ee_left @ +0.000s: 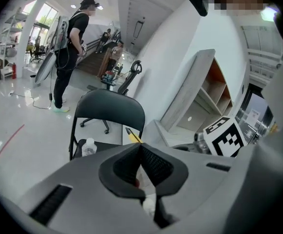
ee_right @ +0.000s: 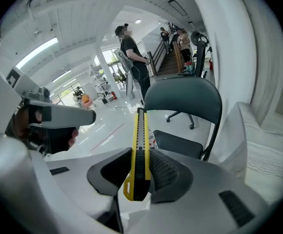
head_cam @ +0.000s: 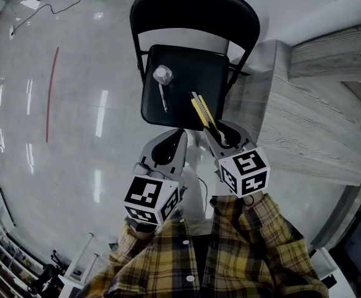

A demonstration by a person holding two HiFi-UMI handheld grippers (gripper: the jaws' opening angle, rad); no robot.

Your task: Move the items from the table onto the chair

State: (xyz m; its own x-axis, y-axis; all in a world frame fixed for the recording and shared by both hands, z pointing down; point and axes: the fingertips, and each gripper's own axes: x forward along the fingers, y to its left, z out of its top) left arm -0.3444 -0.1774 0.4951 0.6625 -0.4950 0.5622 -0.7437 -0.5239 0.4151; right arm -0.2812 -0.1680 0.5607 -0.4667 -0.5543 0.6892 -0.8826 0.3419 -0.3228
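**Head view: knife nearly over the seat, two items already on the chair**

The head view looks down on a black folding metal chair (head_cam: 186, 67). It stands to the left of the pale grey wood-grain worktop (head_cam: 317, 123). Two things already lie on the left half of the seat. One is a small clear plastic bottle with a white cap (head_cam: 163, 75). Just near of it is a slim grey stick-like item (head_cam: 163, 98), too small to identify.

The right tongs (head_cam: 212, 131) pinch a yellow-and-black utility knife (head_cam: 200, 112) by its rear end. Its long body reaches out over the near right part of the seat. From here I cannot tell whether it touches the seat or hangs above it. The right gripper view shows both ribbed pads pressed on the knife's flat sides, with its tip pointing toward the chair back.

The left tongs (head_cam: 181, 134) sit just near of the seat's near edge. In the left gripper view their tips are pressed together, and nothing I can name is between them.

By my judgement the task is well along. Two items are delivered and a third is at the chair, not yet set down and released. The visible stretch of worktop shows nothing more to fetch, but much of it lies outside the frame.
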